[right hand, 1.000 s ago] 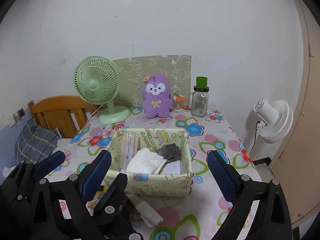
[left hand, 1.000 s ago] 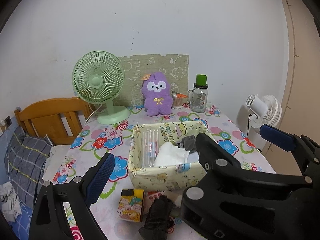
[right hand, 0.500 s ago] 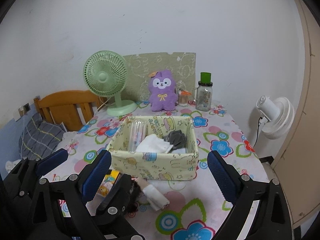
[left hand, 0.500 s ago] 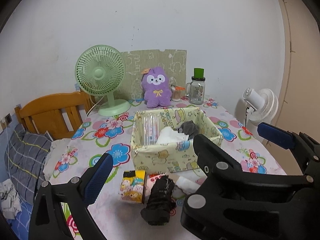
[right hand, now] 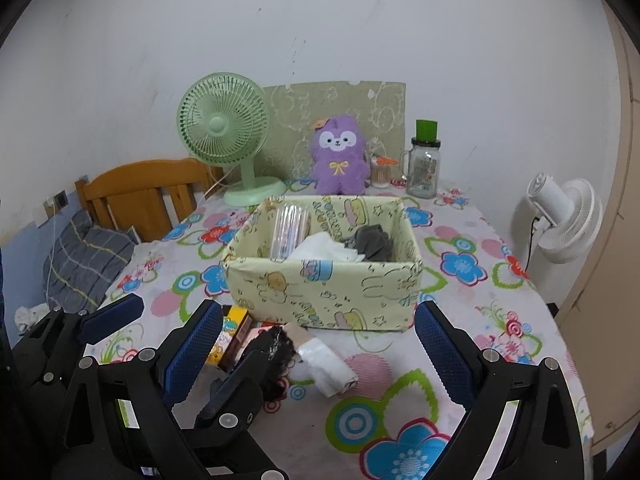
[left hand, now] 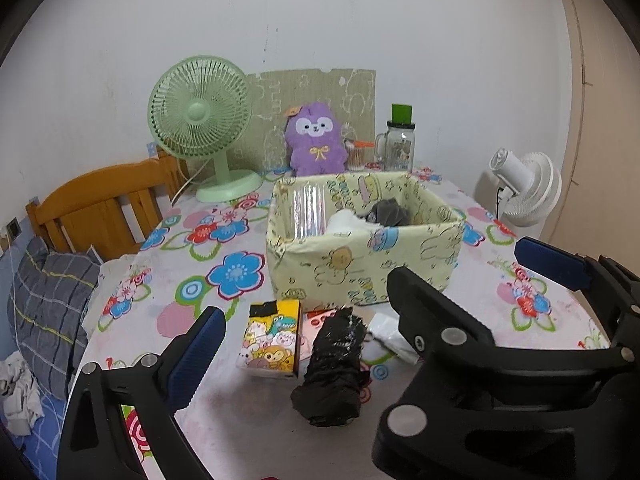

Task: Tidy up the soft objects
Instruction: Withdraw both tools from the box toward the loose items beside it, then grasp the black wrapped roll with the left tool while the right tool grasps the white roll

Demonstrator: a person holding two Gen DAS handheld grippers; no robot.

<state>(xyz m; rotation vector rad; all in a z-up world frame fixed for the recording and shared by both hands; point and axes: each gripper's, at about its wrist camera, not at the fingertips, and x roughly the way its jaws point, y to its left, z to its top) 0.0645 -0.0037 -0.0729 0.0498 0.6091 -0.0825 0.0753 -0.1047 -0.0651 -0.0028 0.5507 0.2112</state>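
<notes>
With both grippers' jaws released and empty, we centre the left gripper [left hand: 360, 300] over the rolled black fabric bundle [left hand: 334, 368] lying on the table [left hand: 192, 312] before the yellow fabric box [left hand: 360, 264], then close gently mid-roll.

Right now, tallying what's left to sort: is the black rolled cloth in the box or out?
Out. The black rolled cloth lies on the tablecloth in front of the yellow fabric box, beside a white bundle.

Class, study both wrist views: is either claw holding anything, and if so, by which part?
Nothing is held. The left claw and right claw are both open above the table, with the black fabric roll lying free below.
</notes>
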